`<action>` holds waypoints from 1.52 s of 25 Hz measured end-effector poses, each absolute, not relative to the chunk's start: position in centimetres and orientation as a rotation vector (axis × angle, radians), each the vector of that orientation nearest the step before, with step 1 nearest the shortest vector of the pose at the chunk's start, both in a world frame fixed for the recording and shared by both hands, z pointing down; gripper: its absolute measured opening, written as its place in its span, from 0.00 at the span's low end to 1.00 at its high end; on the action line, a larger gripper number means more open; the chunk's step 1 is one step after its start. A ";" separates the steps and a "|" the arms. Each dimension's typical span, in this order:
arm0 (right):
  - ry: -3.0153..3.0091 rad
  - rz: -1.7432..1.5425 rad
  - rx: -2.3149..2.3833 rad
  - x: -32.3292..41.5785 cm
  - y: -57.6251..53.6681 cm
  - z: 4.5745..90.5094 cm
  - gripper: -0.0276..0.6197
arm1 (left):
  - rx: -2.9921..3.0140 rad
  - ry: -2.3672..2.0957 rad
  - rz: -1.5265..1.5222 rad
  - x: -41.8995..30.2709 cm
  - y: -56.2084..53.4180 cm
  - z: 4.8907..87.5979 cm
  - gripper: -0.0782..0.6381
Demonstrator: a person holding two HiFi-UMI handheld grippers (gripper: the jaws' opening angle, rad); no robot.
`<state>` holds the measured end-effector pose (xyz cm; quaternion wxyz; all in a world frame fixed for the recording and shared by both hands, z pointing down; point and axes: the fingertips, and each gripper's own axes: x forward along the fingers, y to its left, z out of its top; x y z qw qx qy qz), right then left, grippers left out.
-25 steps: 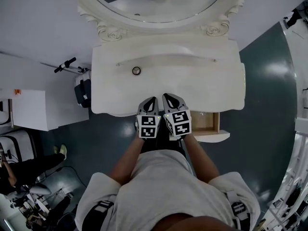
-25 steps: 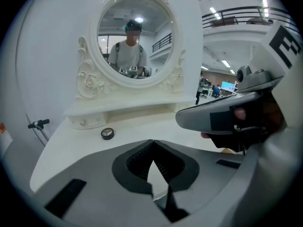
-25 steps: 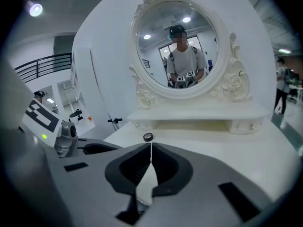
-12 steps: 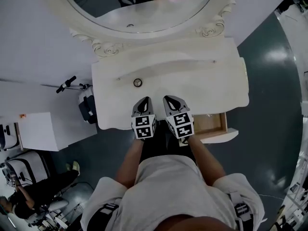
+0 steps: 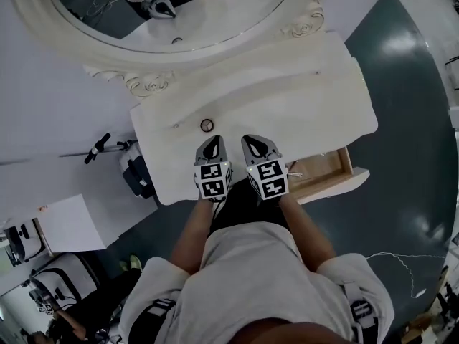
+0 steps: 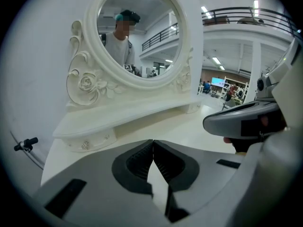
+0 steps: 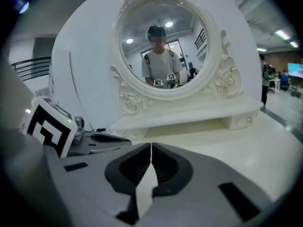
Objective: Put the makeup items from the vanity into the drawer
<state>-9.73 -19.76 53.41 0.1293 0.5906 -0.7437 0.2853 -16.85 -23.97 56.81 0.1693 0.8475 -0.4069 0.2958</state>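
- Standing at the white vanity (image 5: pixel 308 106), the person holds both tools side by side over the near edge of its top. Both point toward the oval mirror (image 5: pixel 165 13).
- Left gripper (image 5: pixel 213 143): jaws fully together, tips meeting, nothing between them.
- Right gripper (image 5: pixel 253 142): jaws likewise closed tip to tip, nothing held. It sits just beside the left one, with a narrow gap between the two.
- Task item: one small round item (image 5: pixel 206 125) with a dark rim lies on the vanity top just beyond the left gripper's tip. It is not between either pair of jaws and is too small to tell what kind it is. Both gripper views hide it behind the tool bodies.
- Drawer (image 5: pixel 326 172): pulled out at the vanity's front, to the right of the right gripper. The inside is pale wood and the front is white. Its contents cannot be made out.
- Raised shelf (image 6: pixel 118 115): runs along the back of the vanity under the mirror's carved frame, with small knobs showing near its ends.
- The mirror reflects the person and a marker cube.
- Surroundings: dark floor (image 5: pixel 401 213). A white cabinet (image 5: pixel 68 224) stands off to the left. A black-and-white object (image 5: pixel 135 170) sits just beside the vanity's left end; what it is cannot be told.
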 end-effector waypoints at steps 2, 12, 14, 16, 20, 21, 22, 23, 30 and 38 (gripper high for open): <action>-2.146 0.841 1.734 -10.1 -20.0 53.7 0.07 | 2.408 -1.157 0.861 -17.8 -24.8 57.2 0.12; -2.060 0.879 1.824 -10.7 -21.1 55.0 0.07 | 2.359 -1.109 0.992 -19.8 -28.7 60.4 0.27; -2.041 0.887 1.846 -10.2 -21.2 55.2 0.07 | 2.355 -1.061 1.019 -19.5 -28.9 61.4 0.36; -2.021 0.894 1.870 -9.8 -21.1 55.5 0.07 | 2.338 -1.024 1.056 -19.4 -29.0 62.6 0.40; -1.980 0.910 1.914 -9.0 -20.8 56.1 0.07 | 2.313 -0.990 1.117 -19.8 -29.6 64.3 0.43; -1.970 0.915 1.925 -8.8 -20.7 56.2 0.07 | 2.309 -0.979 1.129 -19.8 -29.8 64.6 0.43; -1.960 0.921 1.935 -8.6 -20.6 56.4 0.07 | 2.306 -0.969 1.141 -19.8 -29.9 64.8 0.43; -1.951 0.927 1.944 -8.4 -20.4 56.5 0.07 | 2.304 -0.961 1.150 -19.8 -30.0 65.1 0.43; -1.915 0.931 1.981 -8.0 -20.0 56.9 0.07 | 2.268 -0.931 1.173 -20.4 -30.7 66.6 0.43; -1.853 0.939 2.006 -7.4 -19.2 56.8 0.07 | 2.284 -0.868 1.199 -19.9 -30.8 67.3 0.43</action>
